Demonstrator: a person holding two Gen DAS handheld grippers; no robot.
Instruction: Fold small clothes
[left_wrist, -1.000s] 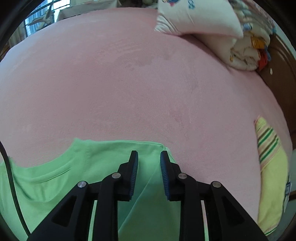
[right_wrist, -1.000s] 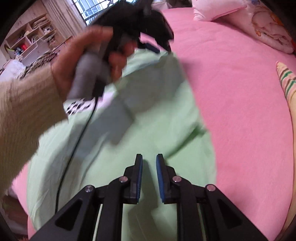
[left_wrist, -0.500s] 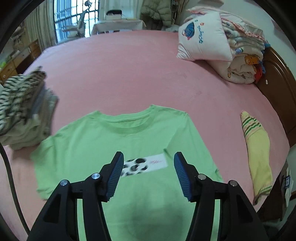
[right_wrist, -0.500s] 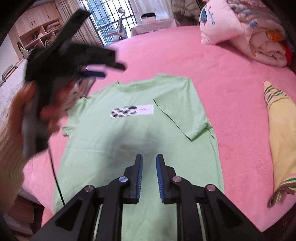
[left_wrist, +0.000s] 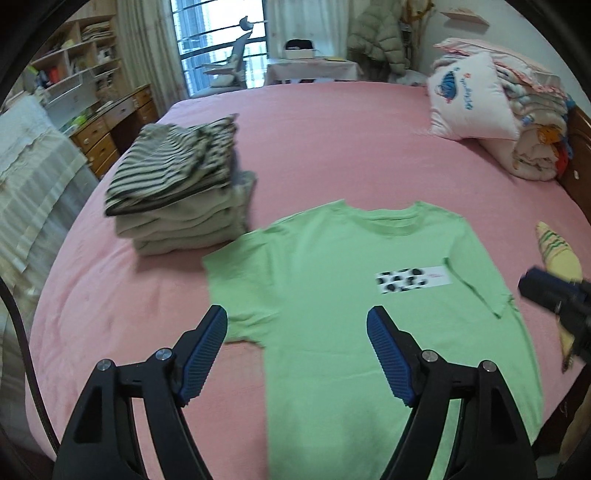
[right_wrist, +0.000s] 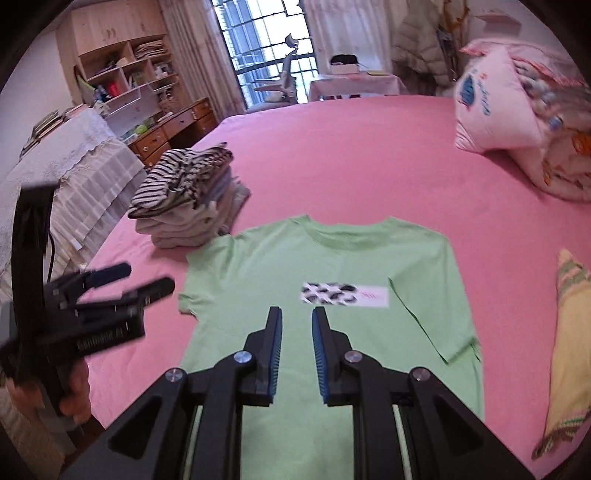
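Nearest in the left wrist view, the left gripper (left_wrist: 297, 332) hangs above a pink bed (left_wrist: 332, 140), its jaws spread wide apart with nothing between them. The blue pads (left_wrist: 388, 354) face each other across the lower left part of a light green T-shirt (left_wrist: 351, 295). The shirt lies flat and face up on the bed, directly under and ahead of both sets of jaws, with its collar pointing away from them. Its right sleeve is folded inward over the chest; the left sleeve lies out flat just ahead of the left jaw.

In the right wrist view, the right gripper (right_wrist: 297, 332) is also above the shirt (right_wrist: 332, 266), over its lower middle. Its jaws stand close together with a narrow gap and hold nothing. Just ahead of them, across the chest, is a white printed strip (right_wrist: 345, 293) with black blotches and a small pink mark; the writing is too blurred to read.

To the right of the jaws, beside the shirt, lies a yellow striped garment (right_wrist: 569, 332). Ahead and to the left, touching the shirt's shoulder, is a pile of folded clothes (right_wrist: 188, 206) topped by a black-and-white striped piece. Farther off on the right, a white pillow (right_wrist: 495, 110) with a blue cartoon and unreadable blue lettering leans on folded bedding (right_wrist: 565, 147). Beyond the bed are a desk (right_wrist: 173, 125) and a window (right_wrist: 266, 40).
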